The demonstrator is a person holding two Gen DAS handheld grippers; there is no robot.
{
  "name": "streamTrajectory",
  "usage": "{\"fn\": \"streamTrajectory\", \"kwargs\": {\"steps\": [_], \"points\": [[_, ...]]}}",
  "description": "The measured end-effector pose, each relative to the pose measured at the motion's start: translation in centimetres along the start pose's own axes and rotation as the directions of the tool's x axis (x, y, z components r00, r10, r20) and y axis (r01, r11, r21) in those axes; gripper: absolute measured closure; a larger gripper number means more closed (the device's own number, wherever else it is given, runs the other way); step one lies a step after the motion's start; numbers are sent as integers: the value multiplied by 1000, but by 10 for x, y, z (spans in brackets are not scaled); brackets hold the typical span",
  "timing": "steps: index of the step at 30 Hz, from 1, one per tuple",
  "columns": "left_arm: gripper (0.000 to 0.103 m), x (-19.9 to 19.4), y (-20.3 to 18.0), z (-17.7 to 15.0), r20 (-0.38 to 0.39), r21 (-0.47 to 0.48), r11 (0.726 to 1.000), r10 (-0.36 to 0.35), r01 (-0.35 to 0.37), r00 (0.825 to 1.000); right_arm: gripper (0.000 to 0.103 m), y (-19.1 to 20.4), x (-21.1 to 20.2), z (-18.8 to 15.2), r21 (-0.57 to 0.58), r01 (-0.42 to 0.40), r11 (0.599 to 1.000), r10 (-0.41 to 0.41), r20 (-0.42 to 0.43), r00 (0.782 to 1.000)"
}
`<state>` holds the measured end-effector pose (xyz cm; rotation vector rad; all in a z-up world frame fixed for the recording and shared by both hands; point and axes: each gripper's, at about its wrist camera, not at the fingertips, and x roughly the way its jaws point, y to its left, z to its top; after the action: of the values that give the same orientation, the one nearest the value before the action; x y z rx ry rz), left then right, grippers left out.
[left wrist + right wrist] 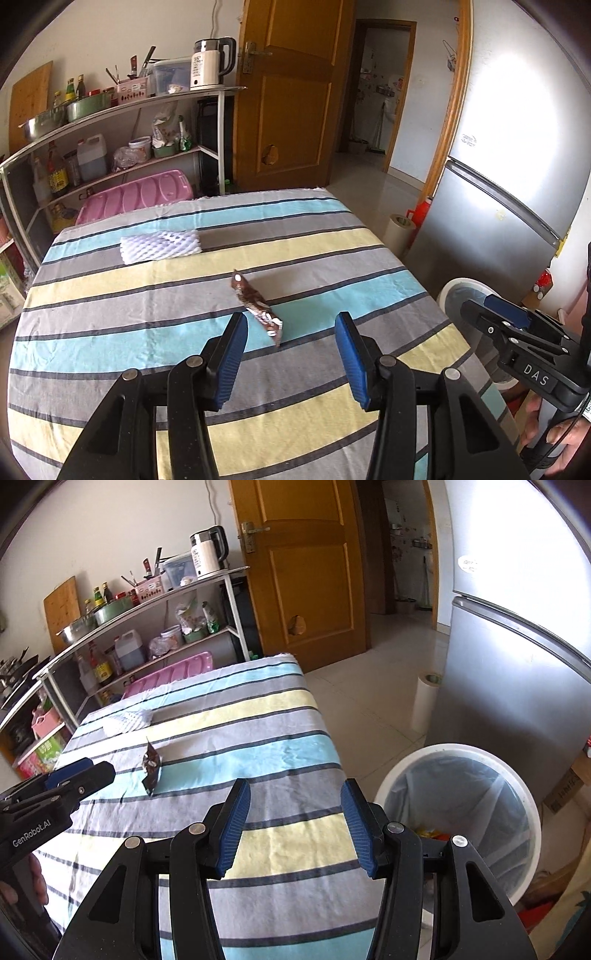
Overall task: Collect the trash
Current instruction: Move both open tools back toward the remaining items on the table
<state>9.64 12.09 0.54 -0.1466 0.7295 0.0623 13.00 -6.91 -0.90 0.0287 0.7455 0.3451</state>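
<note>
Here the left gripper (291, 325) hovers over the striped tablecloth (147, 332) with its blue pads apart and nothing between them; the brown snack wrapper (256, 304) lies crumpled on the cloth just beyond the tips, at about eleven o'clock from the left pad, not touched; farther off, at roughly ten o'clock from the wrapper, a white foam fruit net (160, 245) rests flat on the cloth, well apart from both tongs; the right gripper (295, 797) likewise stands with its pads apart and empty, held over the near part of the table; from its own view the white trash bin (458, 751) sits on the floor at three o'clock, just beside the table's edge, lined with a pale bag and holding some orange and yellow scraps at the bottom; the wrapper shows in that view at ten o'clock, and the foam net beyond it; a silver fridge (517, 672) stands behind the bin.
</note>
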Motion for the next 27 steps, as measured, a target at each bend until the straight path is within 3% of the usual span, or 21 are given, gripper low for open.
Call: {"fn": "streamTrajectory", "kwargs": {"steps": [13,20,27], "points": [[54,-9,94,9,4,-77,988,132,-132,991,51,85,48,15,-154,-111,982,100,-77,992],[51,5,132,22,-5,-89,987,137,-137,991,51,133,84,25,-218,-190,957,164,-132,978],[44,41,149,37,-37,-46,990,132,-134,991,51,158,118,19,-260,-198,945,153,-185,971]]}}
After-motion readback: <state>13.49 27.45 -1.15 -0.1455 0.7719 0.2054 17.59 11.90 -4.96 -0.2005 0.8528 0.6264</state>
